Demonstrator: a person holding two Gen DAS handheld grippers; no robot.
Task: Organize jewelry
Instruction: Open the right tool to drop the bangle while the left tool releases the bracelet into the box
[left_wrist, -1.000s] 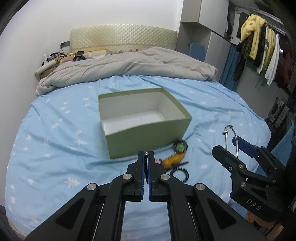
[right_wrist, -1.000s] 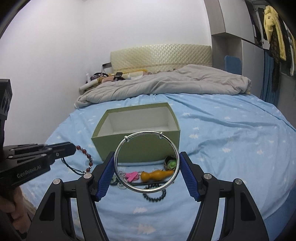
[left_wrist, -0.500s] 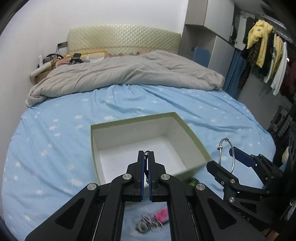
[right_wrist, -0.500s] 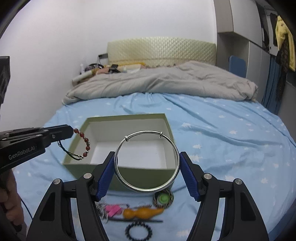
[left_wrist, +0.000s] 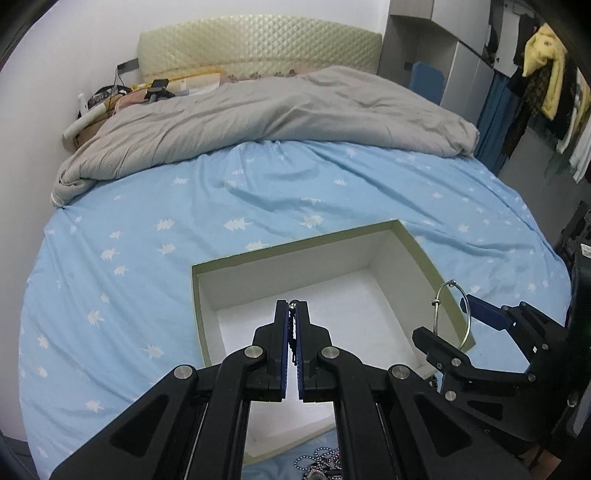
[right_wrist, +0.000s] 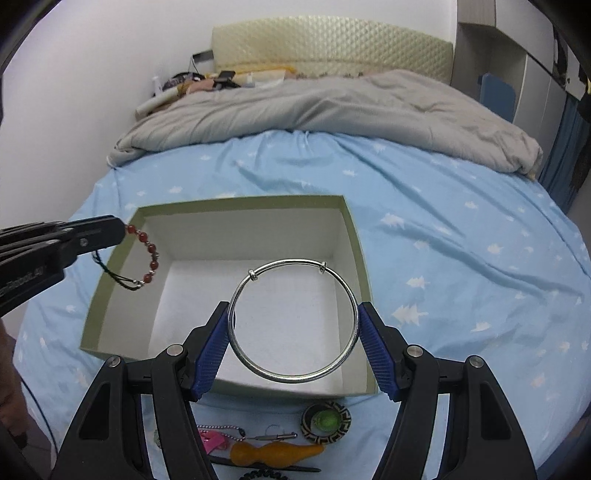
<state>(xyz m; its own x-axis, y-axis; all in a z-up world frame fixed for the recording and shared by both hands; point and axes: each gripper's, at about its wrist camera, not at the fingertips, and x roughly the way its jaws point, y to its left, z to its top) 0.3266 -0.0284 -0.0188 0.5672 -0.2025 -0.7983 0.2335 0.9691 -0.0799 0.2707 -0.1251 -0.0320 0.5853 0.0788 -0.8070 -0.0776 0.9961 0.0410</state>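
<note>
My left tongs (left_wrist: 292, 314) are pressed together on a bead bracelet (right_wrist: 147, 254), which hangs from their tips over the left rim of the box (right_wrist: 110, 291); its red beads curve down inside the box's left wall and a dark cord loops back beneath them. From the left wrist view only a bit of the bracelet shows between the closed fingers, which sit above the white floor of the box (left_wrist: 207, 317). My right tongs (right_wrist: 293, 325) pinch a silver bangle (right_wrist: 293, 376) across its width, one blue pad on each side, and hold it upright above the near half of the box; in the left wrist view the bangle (left_wrist: 466, 314) hangs over the box's right rim. The box lies open on the blue sheet (right_wrist: 461, 258), with nothing in it that I can see. Just in front of the box, on the sheet, lie a round patterned piece with a green centre (right_wrist: 325, 421), an orange gourd charm (right_wrist: 273, 451), a pink charm on a ball chain (right_wrist: 212, 439) and a dark beaded band (right_wrist: 264, 474), partly cut off. Behind the box a grey duvet (right_wrist: 332, 110) is bunched toward the headboard (right_wrist: 332, 48).
</note>
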